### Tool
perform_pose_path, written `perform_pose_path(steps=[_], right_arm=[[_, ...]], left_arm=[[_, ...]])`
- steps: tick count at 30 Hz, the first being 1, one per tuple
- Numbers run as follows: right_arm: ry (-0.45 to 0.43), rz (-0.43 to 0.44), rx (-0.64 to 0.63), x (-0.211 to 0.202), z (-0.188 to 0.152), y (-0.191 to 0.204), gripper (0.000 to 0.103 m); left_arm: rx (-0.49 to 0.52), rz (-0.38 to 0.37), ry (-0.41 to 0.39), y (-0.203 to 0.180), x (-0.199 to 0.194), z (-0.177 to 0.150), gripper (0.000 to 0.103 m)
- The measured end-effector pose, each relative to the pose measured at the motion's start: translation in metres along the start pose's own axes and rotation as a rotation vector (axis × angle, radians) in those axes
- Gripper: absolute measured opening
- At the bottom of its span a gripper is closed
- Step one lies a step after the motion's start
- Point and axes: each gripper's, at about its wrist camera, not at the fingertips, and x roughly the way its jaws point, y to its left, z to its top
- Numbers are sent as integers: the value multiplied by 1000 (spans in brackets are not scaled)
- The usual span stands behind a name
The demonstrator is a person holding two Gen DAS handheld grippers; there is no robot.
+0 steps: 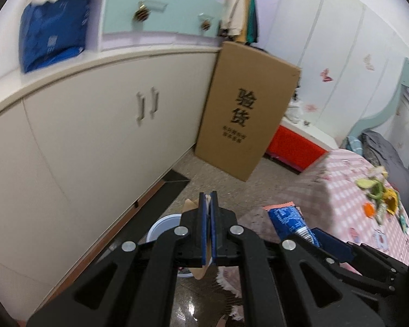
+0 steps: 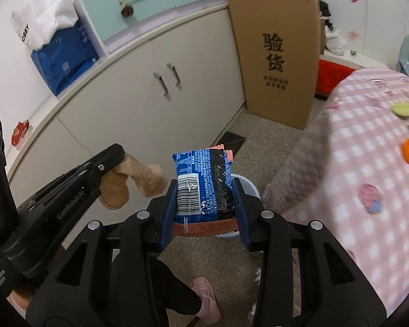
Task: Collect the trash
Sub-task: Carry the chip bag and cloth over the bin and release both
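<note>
Your left gripper (image 1: pixel 208 200): black linkage arms, round silver pivot screws, blue pads on the fingers (image 1: pixel 203 219), white lettering along its side. Your right gripper (image 2: pixel 205 190): same build. You wear black trousers (image 2: pixel 171 286) and pink slippers (image 2: pixel 205 297).

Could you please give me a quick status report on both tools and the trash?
Left tool shut on brown paper. Right tool shut on blue wrapper. Bin below both. Nothing in the way.
</note>
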Motion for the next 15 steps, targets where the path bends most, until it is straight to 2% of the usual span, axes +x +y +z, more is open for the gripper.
perform_pose_path(steps=[6, 8, 10, 15], right_arm=[[34, 12, -22, 47, 12, 10, 41], [20, 0, -26, 63, 17, 11, 60], [21, -26, -30, 72, 19, 9, 60], [23, -21, 3, 77, 20, 0, 62]], left_arm=[[-66, 57, 51, 36, 34, 5, 3], [-81, 69, 66, 43, 44, 7, 3], [-96, 75, 82, 50, 55, 10, 3], [-94, 69, 110, 53, 71, 12, 3]])
